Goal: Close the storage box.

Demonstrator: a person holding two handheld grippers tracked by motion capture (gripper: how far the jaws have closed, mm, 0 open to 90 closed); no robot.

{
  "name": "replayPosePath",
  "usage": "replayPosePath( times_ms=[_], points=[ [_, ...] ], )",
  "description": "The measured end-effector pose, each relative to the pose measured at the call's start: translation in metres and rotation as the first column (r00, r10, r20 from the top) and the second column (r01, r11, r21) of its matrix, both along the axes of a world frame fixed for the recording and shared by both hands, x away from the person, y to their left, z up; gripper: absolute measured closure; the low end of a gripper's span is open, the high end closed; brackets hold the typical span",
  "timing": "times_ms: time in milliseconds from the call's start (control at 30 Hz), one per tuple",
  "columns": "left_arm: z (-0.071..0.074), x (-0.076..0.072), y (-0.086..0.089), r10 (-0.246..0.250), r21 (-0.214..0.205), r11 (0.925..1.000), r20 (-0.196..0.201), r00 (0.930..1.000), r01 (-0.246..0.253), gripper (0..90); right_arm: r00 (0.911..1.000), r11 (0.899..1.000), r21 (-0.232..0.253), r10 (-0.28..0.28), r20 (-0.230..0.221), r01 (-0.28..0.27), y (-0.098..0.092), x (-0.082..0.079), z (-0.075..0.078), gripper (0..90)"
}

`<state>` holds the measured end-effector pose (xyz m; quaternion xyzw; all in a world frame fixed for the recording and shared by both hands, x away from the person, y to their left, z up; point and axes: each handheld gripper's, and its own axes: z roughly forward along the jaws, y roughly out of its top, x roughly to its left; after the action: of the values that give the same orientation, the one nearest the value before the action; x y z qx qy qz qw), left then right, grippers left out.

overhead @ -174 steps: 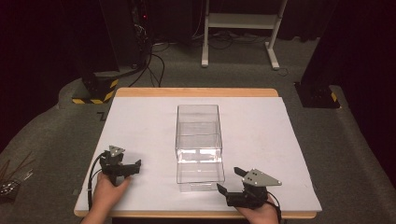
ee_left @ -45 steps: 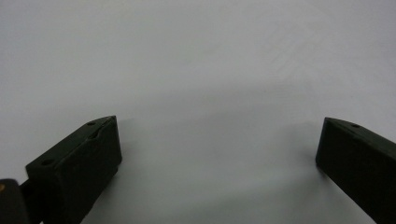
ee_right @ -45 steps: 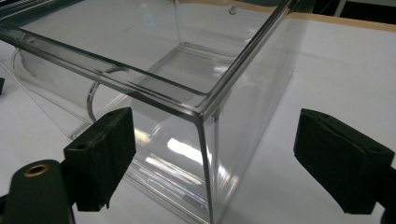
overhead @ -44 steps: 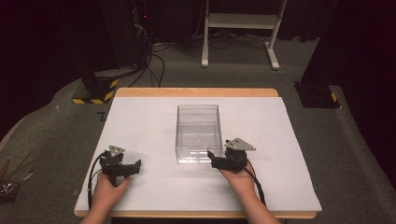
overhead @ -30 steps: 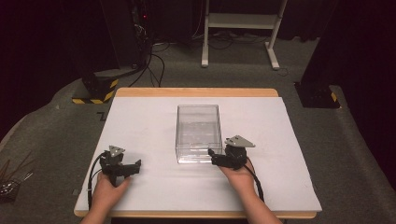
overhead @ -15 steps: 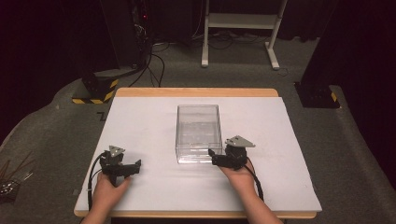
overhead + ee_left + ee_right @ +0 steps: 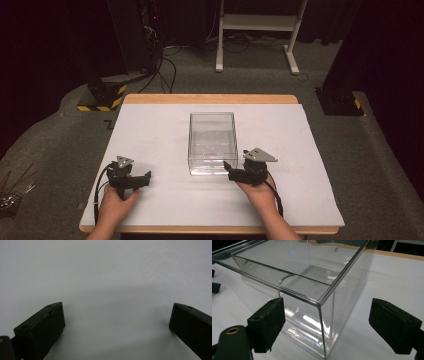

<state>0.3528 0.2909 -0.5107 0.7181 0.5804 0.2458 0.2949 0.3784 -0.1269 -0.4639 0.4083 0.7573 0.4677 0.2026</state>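
A clear, empty plastic box (image 7: 212,142) stands open-topped at the middle of the white-covered table (image 7: 300,150). My right gripper (image 7: 230,171) sits at the box's near right corner with its jaws wide apart. In the right gripper view the corner edge of the box (image 7: 312,290) stands between the two black pads (image 7: 268,320) of the right gripper (image 7: 327,307), touching neither. My left gripper (image 7: 145,179) rests on the table at the front left, well away from the box. In the left gripper view the left gripper (image 7: 117,312) is open over bare white surface.
The table's wooden rim (image 7: 210,98) shows at the far edge. On the floor are a black base with yellow stripes (image 7: 100,97) at the back left, a white frame (image 7: 255,30) behind, and cables (image 7: 165,65).
Since 5.8 s ago my right gripper has moved from the table's front edge up to the box's near right corner, and the box looks shorter at its near end. Lately nothing has moved.
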Motion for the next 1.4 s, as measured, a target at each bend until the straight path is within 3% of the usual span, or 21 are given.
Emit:
replayPosePath(
  times_ms=[400, 733, 1067, 1333, 1400],
  points=[
    [0.000, 0.000, 0.000, -0.001, 0.004, 1.0000, 0.002, 1.0000, 0.001, 0.6, 0.9996, 1.000, 0.027, 0.008, 0.027, -0.009, -0.022, -0.020, 0.013, 14.3],
    [0.000, 0.000, 0.000, -0.001, 0.003, 1.0000, 0.001, 1.0000, 0.001, 0.6, 0.9967, 0.997, -0.005, -0.080, 0.012, 0.080, -0.065, -0.024, 0.003, 14.7],
    [0.000, 0.000, 0.000, -0.001, 0.003, 1.0000, 0.001, 1.0000, 0.001, 0.6, 0.9842, 0.984, -0.037, -0.175, -0.028, 0.174, -0.110, -0.032, -0.016, 15.7],
    [0.000, 0.000, 0.000, -0.001, 0.004, 1.0000, 0.001, 1.0000, 0.001, 0.6, 0.9738, 0.970, -0.108, -0.224, -0.037, 0.219, -0.134, -0.039, -0.025, 17.3],
    [0.000, 0.000, 0.000, 0.001, 0.003, 1.0000, 0.003, 1.0000, -0.001, 0.6, 0.9699, 0.961, -0.148, -0.241, -0.038, 0.233, -0.139, -0.041, -0.029, 17.7]
  ],
)
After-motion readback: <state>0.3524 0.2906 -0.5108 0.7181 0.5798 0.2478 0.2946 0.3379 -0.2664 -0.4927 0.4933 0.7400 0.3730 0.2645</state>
